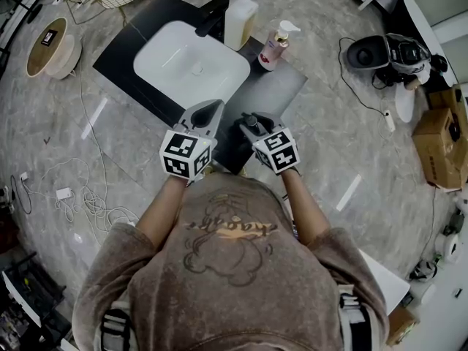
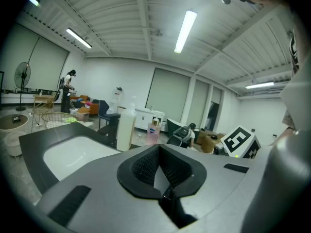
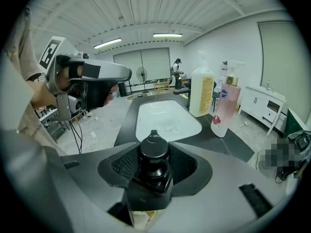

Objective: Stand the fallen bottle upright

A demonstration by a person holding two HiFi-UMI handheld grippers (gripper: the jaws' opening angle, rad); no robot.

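A: Where is the bottle found?

B: It is clamped in the right tool. Its black pump cap is gripped between the pads, and the body is hidden below, save a scrap of yellowish label. It is held over the dark tabletop, at 5 o'clock of the white basin.

A: And the left tool?

B: It is seen at 9 o'clock of the right one, jaws drawn together at the tips, nothing between them.

A: Can any writing be read?

B: A glyph like a 2 is carried on the left cube, and one like a 5 on the right cube. Print on the pink bottle and the white bottle, at 12 to 1 o'clock, cannot be read.
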